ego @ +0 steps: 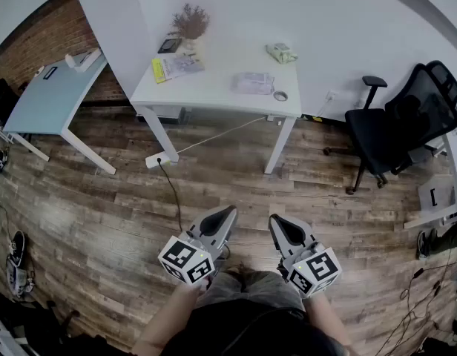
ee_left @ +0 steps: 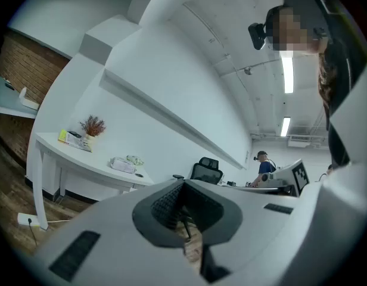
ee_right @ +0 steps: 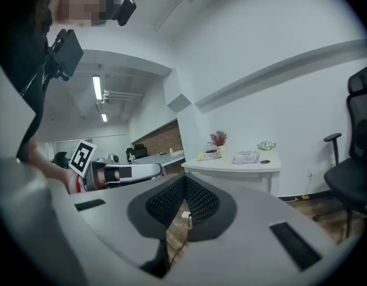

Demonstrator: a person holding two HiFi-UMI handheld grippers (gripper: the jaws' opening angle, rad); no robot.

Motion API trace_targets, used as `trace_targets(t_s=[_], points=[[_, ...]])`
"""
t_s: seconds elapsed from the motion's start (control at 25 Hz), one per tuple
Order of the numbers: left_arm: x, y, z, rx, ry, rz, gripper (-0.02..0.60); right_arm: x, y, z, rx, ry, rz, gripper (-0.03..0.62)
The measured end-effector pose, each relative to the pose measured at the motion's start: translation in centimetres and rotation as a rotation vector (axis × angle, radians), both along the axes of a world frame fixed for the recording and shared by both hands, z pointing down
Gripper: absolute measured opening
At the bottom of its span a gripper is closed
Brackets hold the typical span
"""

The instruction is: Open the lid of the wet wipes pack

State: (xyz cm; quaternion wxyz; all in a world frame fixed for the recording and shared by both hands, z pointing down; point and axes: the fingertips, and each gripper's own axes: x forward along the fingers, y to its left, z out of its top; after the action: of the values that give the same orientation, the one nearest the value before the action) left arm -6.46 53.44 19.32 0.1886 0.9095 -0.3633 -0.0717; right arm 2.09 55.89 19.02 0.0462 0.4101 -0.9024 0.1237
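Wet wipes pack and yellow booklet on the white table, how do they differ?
The wet wipes pack is pale grey; the yellow booklet has a bright yellow edge. The pack lies toward the black chair, the booklet beside the plant. Both lie on the white table.

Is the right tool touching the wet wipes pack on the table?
Apart. In the head view the right tool is over the floor, far from the wet wipes pack.
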Motion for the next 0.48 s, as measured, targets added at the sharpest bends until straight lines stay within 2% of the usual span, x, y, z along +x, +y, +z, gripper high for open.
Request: trace_targets(t_s=[0.48], points=[[-0.89,-0.54,0.11,0.005,-0.002,-0.011,0.012,-0.84,-0.44,0.28,0.017,0.030,0.021,0.018]])
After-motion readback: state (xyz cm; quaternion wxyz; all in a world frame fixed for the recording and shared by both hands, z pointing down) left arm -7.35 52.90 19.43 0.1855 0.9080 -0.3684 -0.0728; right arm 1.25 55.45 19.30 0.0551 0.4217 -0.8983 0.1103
